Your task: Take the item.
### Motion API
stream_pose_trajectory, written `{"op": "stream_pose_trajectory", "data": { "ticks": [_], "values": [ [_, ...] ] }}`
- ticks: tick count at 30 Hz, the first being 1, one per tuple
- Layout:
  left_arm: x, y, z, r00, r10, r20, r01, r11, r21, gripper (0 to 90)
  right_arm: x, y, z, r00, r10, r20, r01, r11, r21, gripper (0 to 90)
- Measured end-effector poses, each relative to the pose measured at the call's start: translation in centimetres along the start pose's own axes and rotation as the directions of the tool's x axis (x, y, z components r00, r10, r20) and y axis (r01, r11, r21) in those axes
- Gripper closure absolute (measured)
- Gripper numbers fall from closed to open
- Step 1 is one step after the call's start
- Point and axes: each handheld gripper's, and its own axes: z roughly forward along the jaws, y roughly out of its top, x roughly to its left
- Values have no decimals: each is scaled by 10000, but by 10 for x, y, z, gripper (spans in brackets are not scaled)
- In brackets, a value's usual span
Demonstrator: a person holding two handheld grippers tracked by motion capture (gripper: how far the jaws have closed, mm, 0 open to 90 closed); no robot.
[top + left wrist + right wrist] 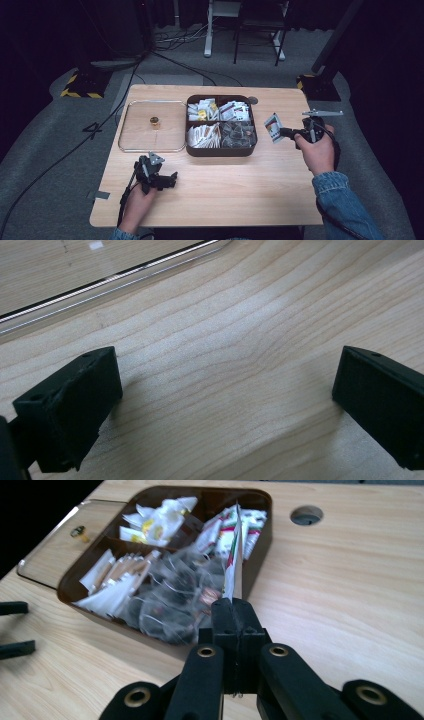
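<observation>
Right of centre in the high view, the right gripper [281, 132], clamped on a packet [273, 127], should probably carry it level, while the left gripper [172, 179] rests with jaws apart.

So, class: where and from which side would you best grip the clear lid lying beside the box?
Take the clear lid by its small gold knob, coming straight down from above. The lid lies flat on the table, so its thin edges probably offer the jaws no purchase.

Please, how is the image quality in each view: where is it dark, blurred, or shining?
High view: room around the table very dark, table evenly lit. Left gripper view: sharp wood grain, soft shadows under the jaws, bright glint on the clear lid. Right gripper view: held packet and compartment box slightly blurred.
</observation>
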Motion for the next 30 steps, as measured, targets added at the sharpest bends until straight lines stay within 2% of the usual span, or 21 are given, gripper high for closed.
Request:
{"op": "stream_pose_trajectory", "data": {
  "ticks": [12, 23, 30],
  "values": [
    [0, 0, 0, 10000, 4, -7, -4, 10000, 1, 0, -12, -27, 1, 9997, 112, 216, -126, 9978, 650, 900],
    [0, 0, 0, 10000, 2, 1, -2, 10000, 0, 0, -15, -50, 16, 9993, 305, 214, -331, 9908, 1315, 900],
    [0, 0, 0, 10000, -1, -8, 1, 10000, 1, 0, -15, -64, 15, 9987, 486, 140, -502, 9862, 1575, 900]
  ]
}}
